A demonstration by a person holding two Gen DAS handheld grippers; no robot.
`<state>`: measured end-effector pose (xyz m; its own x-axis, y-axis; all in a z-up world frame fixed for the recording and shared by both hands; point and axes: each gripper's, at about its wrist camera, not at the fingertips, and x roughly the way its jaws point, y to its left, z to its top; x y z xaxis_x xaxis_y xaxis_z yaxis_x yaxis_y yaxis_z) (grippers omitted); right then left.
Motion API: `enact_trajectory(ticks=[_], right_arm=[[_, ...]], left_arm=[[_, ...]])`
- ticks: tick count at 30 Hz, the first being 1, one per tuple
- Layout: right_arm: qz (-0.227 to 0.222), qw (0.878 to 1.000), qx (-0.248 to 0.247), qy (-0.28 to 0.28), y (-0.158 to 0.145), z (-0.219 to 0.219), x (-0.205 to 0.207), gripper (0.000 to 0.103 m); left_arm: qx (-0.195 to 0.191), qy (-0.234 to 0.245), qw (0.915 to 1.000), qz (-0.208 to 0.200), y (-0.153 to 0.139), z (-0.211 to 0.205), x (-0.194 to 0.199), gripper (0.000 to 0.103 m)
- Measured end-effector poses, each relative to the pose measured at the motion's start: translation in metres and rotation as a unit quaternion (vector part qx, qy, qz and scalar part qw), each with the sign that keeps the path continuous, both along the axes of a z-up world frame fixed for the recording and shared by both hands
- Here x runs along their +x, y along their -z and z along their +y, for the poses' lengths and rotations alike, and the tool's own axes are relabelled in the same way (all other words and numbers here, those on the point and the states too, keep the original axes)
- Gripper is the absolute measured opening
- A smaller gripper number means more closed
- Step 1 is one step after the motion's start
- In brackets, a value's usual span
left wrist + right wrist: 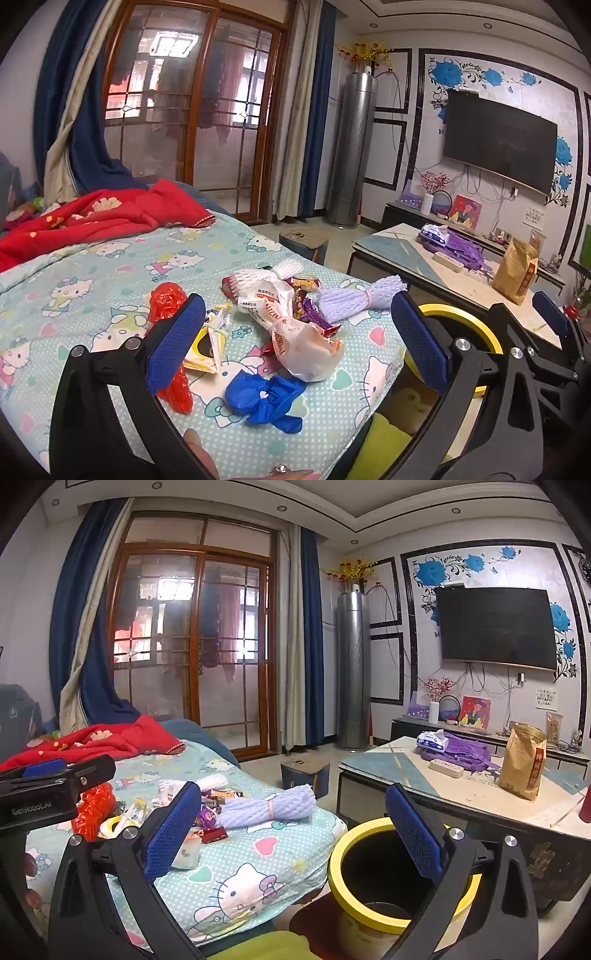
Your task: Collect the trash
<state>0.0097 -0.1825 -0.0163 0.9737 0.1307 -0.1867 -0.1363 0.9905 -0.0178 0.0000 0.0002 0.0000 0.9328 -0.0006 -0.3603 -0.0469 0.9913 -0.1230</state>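
Observation:
A pile of trash lies on the cartoon-print bed sheet (92,266): a red plastic bag (166,302), a crumpled blue glove (266,397), a white plastic bag (306,350), a purple foam net (354,299), a white foam net (258,277) and several small wrappers. My left gripper (297,339) hangs open just above the pile, touching nothing. A yellow-rimmed bin (336,853) stands on the floor beside the bed corner. My right gripper (293,832) is open and empty, one finger over the bed edge and the other over the bin. The purple foam net (269,806) lies ahead of it.
A low coffee table (461,790) to the right of the bin carries a brown paper bag (524,760), purple cloth and a power strip. A red blanket (103,214) lies at the far end of the bed. A small stool (304,771) stands on the floor beyond.

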Motion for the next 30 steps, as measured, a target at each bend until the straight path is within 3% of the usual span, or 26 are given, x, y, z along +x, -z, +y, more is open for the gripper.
enact_trajectory(ticks=[30], right_arm=[[0.011,1.000,0.012,0.010,0.0069,-0.0038,0.0072,0.097]], left_arm=[[0.001,0.003,1.0000,-0.004,-0.0003,-0.0004,-0.0004,0.093]])
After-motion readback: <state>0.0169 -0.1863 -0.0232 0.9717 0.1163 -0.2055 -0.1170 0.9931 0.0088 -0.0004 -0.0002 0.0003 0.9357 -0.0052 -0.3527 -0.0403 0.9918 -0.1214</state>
